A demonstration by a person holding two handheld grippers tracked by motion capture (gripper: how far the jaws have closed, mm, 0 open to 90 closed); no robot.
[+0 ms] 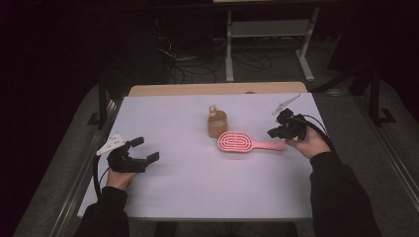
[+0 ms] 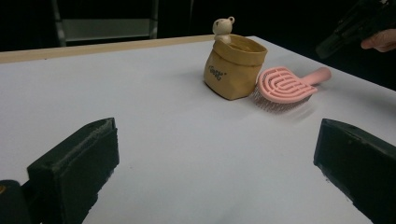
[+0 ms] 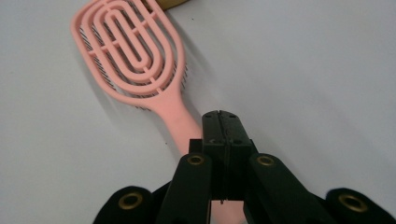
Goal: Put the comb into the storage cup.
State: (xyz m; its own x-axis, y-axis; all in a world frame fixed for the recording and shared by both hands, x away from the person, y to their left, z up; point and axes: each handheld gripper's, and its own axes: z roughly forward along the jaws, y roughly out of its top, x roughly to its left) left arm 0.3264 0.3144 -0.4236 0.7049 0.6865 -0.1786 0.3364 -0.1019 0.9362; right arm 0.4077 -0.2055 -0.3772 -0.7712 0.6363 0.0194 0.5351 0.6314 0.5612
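A pink hairbrush (image 1: 236, 142) lies flat on the white table top, bristles down, with its handle pointing right. My right gripper (image 1: 279, 131) hovers just over the end of that handle. In the right gripper view its jaws (image 3: 223, 116) are shut against each other with nothing between them, and the hairbrush (image 3: 128, 51) passes beneath. My left gripper (image 1: 146, 149) rests at the table's left, open and empty. In the left gripper view its jaws (image 2: 217, 172) stand wide apart, facing the hairbrush (image 2: 282, 84).
A small tan paper bag (image 1: 217, 124) with a little bear figure (image 2: 223, 25) in it stands just behind the brush head, touching it. The white sheet (image 1: 197, 187) covers a wooden table. Beyond the far edge are metal frame legs (image 1: 230, 49) and cables on the floor.
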